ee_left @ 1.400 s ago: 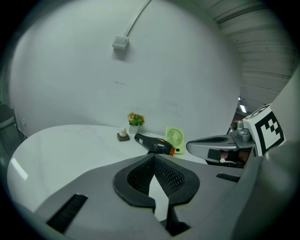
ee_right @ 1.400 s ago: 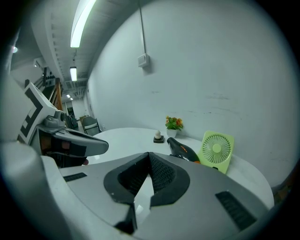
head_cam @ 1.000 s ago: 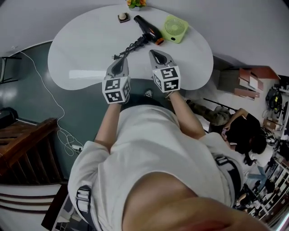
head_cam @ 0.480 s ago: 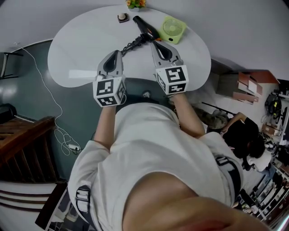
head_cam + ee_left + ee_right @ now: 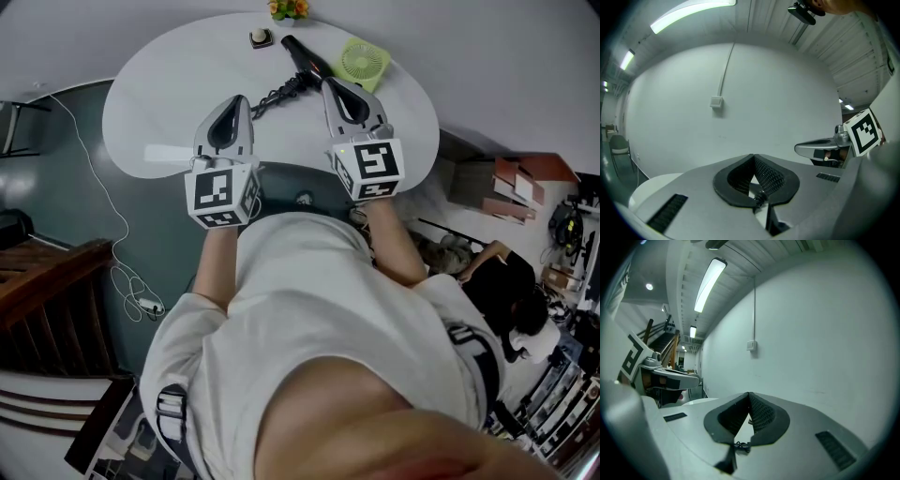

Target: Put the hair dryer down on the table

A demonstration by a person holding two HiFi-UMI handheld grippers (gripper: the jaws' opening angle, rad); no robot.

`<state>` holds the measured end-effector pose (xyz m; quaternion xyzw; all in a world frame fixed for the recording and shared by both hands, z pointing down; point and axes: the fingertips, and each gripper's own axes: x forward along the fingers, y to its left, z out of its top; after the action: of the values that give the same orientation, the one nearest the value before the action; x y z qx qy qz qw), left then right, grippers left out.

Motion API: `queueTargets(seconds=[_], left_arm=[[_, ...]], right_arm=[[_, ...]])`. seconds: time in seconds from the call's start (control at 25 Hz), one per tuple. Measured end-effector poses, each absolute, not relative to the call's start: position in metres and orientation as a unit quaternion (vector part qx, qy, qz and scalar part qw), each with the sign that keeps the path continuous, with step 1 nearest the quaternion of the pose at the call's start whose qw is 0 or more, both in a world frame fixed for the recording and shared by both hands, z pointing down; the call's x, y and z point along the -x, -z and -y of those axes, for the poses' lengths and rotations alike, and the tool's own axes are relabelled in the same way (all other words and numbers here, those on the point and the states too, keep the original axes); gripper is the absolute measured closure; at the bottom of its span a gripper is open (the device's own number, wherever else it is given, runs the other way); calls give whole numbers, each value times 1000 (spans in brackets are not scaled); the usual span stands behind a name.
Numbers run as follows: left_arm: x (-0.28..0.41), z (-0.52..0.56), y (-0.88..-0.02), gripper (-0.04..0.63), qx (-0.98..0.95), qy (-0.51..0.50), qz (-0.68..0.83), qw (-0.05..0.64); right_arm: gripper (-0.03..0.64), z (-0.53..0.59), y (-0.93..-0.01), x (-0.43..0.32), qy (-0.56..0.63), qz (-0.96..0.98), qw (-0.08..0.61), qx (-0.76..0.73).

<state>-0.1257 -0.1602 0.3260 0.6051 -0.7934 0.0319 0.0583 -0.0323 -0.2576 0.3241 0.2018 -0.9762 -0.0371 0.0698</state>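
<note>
The black hair dryer (image 5: pixel 306 58) seems to lie flat at the far side of the white, rounded desk (image 5: pixel 169 103), just beside a small green fan (image 5: pixel 362 63). The grey left tool (image 5: pixel 238 99) and right tool (image 5: pixel 334 86) are both pinched shut on nothing and tilted upward. To finish cleanly I'd lift them straight away, clear of the coiled black cord (image 5: pixel 272 94).

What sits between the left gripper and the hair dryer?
Only the dryer's own black cord, bunched on the white table, lies between the left gripper and the hair dryer. The head view shows it.
</note>
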Motion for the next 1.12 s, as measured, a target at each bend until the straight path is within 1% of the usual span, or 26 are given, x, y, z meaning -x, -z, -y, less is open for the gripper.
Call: queueTargets(seconds=[0.28,0.64,0.84,1.12], left_arm=[[125,157,-310,577,-607,-30,793,37],[124,156,-308,577,-609,-45,792,27],[127,156,-311,577,-611,-37,790,38],[128,157,-309,577,-616,-37,786,36]], right_arm=[[618,255,-312,29,44,975,56,-209],[618,264,-308,18,42,971,55,-228],[618,266,-312,18,42,970,61,-233],[618,262,-313,19,44,970,70,-230]])
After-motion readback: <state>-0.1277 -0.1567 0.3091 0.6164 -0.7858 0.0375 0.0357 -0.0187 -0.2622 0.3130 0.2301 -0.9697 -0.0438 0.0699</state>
